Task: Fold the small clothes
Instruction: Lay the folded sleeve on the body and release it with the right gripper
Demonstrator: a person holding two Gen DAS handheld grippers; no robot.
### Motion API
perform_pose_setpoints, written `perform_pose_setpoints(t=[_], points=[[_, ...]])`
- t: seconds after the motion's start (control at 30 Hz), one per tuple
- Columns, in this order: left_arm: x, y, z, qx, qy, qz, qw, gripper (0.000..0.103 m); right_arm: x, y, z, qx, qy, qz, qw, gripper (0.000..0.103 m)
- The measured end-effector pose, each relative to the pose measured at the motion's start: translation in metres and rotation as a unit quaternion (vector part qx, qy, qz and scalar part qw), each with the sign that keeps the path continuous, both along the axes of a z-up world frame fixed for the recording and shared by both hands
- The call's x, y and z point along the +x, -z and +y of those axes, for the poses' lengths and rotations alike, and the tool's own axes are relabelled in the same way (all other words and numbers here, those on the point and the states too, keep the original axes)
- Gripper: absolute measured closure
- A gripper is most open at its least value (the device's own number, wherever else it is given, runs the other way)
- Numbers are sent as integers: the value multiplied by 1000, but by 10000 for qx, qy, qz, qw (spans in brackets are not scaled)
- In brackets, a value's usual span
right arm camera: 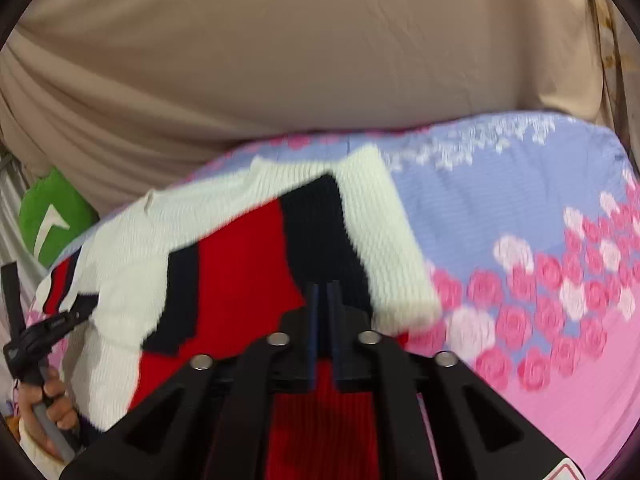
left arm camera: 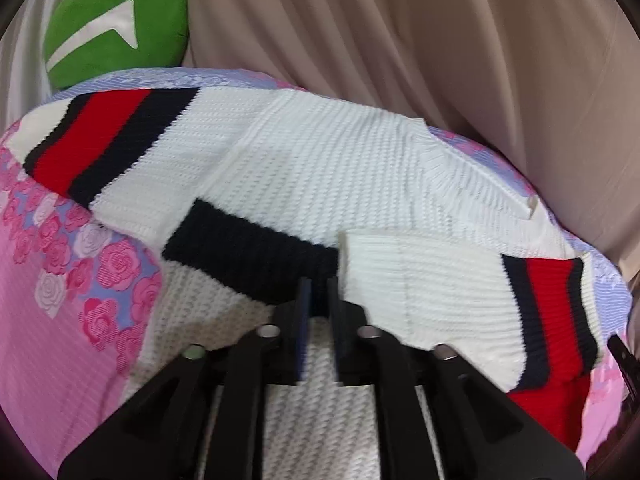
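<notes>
A: What's the surface?
B: A bedspread (left arm camera: 80, 288) printed with pink roses and lilac, beige curtain (right arm camera: 280, 60) behind, a green cushion (left arm camera: 116, 24) far left of the jaws

A: And the sweater (left arm camera: 320, 168)?
B: White knit, navy and red bands, spread ahead of both pairs of jaws

A: The grippers?
B: Both tilt downward. The left gripper (left arm camera: 319, 292) stands slightly parted over a navy band; whether it pinches, I cannot tell. The right gripper (right arm camera: 324, 296) likewise, over navy and red knit
</notes>
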State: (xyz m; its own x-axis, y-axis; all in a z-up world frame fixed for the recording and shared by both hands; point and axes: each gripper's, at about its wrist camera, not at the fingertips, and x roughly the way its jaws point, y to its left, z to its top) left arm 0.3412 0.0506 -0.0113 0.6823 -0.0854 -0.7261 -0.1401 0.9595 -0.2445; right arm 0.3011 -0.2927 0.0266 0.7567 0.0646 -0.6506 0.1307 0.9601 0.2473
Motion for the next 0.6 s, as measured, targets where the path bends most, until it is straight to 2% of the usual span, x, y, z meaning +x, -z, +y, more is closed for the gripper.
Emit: perform_pose_setpoints(t=[0.03,0.07,0.13,0.17,0.2,0.23,0.33,0.37,0.4,0.43,0.47,0.5,0.6], points=[[2,0,-3,38,-7,19,10000,55,12,2,-8,-9,169,14,9999,49],[4,1,-7,62,4,38,10000,45,22,7,-14,-8,303,94,9995,42],[10,5,-14,111,4,121,9999,44,49,27,-19,-4,261,568,9980,42],[11,5,-17,201,-11,82,9998,47,57,38,-17,-64,179,795,9967,53],[11,3,-22,194,117,11,9997,73,59,40,-12,-357,166,836,9957,61],[13,2,-24,130,244,14,9996,93,55,34,-9,-538,150,694,9960,93],[10,-9,-20,109,123,-319,9994,98,28,5,-33,248,306,-172,9991,95],[10,-11,-18,97,62,-374,9992,99,26,5,-42,317,491,-209,9981,95],[12,-10,-17,98,23,-358,9993,103,33,16,-50,270,678,64,9973,95],[18,-6,-18,181,-21,-263,9995,103,45,34,-56,149,703,530,9960,95],[24,0,-19,259,-15,-141,9996,103,49,49,-59,146,660,697,9953,95],[29,9,-20,313,-27,20,9995,103,43,47,-59,107,635,604,9961,95],[24,4,-20,243,39,-61,9997,103,19,24,-53,204,615,248,9976,92]])
